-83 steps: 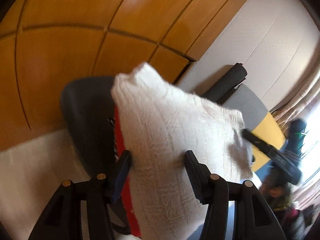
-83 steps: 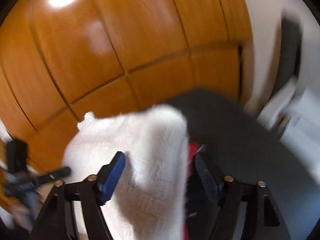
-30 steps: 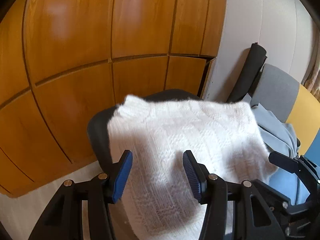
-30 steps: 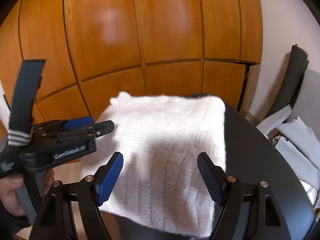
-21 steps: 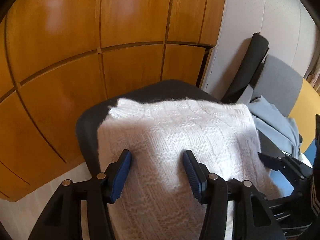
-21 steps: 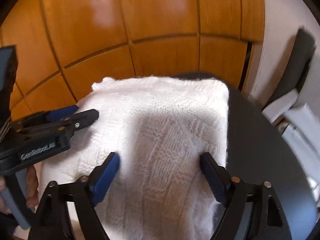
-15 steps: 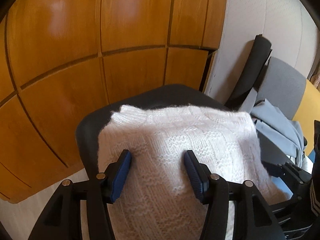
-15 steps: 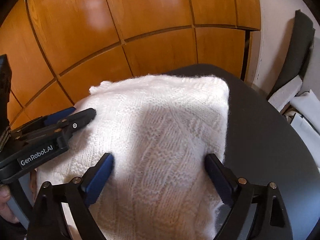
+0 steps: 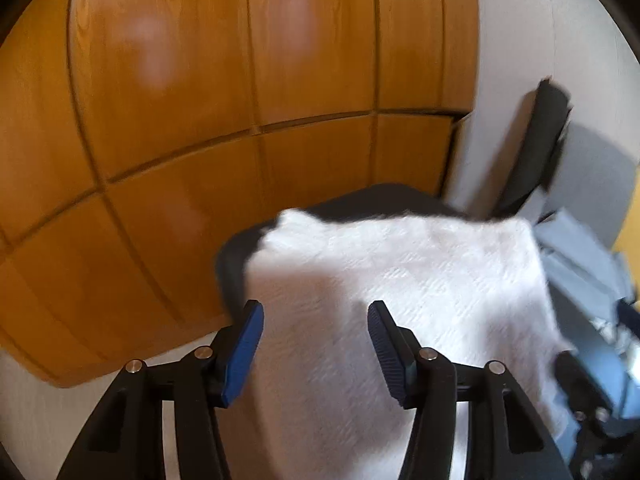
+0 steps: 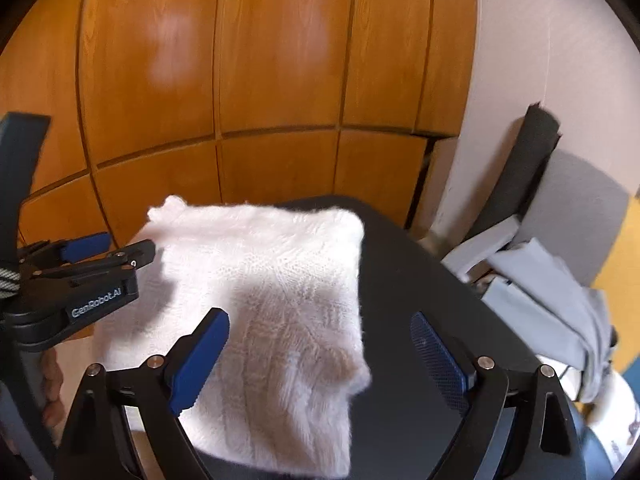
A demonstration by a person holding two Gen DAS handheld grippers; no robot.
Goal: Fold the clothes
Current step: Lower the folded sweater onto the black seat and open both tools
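Note:
A folded white knitted sweater [image 9: 400, 280] [image 10: 272, 280] lies flat on a round black table [image 10: 420, 280] [image 9: 380, 196]. My left gripper [image 9: 316, 344] hovers above the sweater's near left part. Its jaws are closing a little, and the blue pads [image 9: 244, 340] are not pressing on the knit. In the right wrist view the left gripper [image 10: 128, 250] hangs over the sweater's left edge. My right gripper [image 10: 320, 360] stands wide open above the sweater's near right corner. One of its fingers is over the knit, the other over bare table.
A wooden panelled wall [image 10: 240, 80] rises just behind the table. To the right lies a heap of grey-blue clothes [image 10: 552, 292], and a dark roll [image 10: 520, 176] leans on the white wall. A hand [image 10: 50, 376] holds the left gripper's grip.
The sweater, held up in both grippers earlier, now lies released on the table. Both grippers have drawn back and up from it. The right jaws have widened.

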